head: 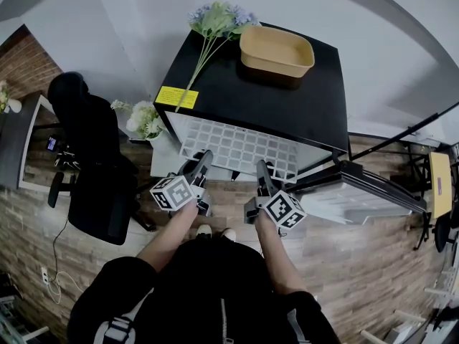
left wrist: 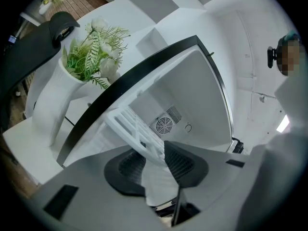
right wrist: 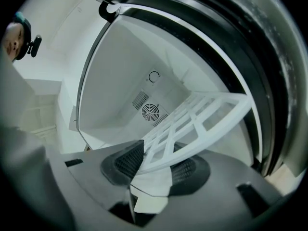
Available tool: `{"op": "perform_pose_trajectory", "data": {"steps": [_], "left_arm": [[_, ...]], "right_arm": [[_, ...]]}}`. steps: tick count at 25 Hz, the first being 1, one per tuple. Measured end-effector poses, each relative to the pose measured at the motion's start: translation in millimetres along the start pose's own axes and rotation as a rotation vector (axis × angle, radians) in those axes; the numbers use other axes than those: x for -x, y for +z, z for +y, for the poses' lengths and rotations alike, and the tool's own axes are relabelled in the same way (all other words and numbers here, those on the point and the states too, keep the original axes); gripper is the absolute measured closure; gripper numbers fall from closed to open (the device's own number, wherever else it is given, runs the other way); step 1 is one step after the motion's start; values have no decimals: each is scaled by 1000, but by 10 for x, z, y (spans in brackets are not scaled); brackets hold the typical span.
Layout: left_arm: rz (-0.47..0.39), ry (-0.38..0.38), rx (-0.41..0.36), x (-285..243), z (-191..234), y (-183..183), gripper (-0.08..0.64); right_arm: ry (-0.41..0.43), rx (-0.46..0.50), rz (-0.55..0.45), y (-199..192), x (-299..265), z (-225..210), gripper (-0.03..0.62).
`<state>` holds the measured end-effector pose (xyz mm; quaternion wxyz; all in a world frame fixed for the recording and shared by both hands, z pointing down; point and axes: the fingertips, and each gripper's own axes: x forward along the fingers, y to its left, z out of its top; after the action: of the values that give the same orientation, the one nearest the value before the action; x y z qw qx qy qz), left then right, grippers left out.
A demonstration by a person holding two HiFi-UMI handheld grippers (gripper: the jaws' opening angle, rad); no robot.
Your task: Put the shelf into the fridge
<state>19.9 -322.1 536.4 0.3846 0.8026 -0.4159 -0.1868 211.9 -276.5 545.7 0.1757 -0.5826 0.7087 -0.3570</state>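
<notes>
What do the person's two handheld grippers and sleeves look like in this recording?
Both the left gripper and right gripper are dark grey, each bearing a white cube printed with black square markers. Their fingers carry black mesh-textured pads. The person wears a black zip-front top; its sleeves stop around the elbows.

The fridge (head: 272, 99) is black outside and white inside, with a yellow sticker (head: 177, 97) on top. The shelf (head: 237, 147) is a white grid. The tub (head: 276, 51) is tan, and the flowers (head: 215, 20) beside it are pale blue on green stems. The left claw (head: 204, 158) and right claw (head: 262, 169) bear black-and-white square markers and have dark meshed pads (left wrist: 129, 170). The chair (head: 93, 156) is black, the floor (head: 344, 264) brown planking
</notes>
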Motion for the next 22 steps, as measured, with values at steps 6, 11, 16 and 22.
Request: {"op": "perform_pose_trajectory", "data": {"steps": [6,11,16,22], "left_arm": [[-11,6,3,-90,16,32,434],[-14,9,-2,-179,34,61,434],[-14,14,-3,-266,57,83,434],[-13,19,-5,-375,92,108,433]], "right_arm": [[-5,-9,-3,29,-85,-38,434],[-16,-27,9,3,-171,-137,436],[-9,-36,2,47,-257,-145,436],[-20,-40,0,101,-357,-184,436]]}}
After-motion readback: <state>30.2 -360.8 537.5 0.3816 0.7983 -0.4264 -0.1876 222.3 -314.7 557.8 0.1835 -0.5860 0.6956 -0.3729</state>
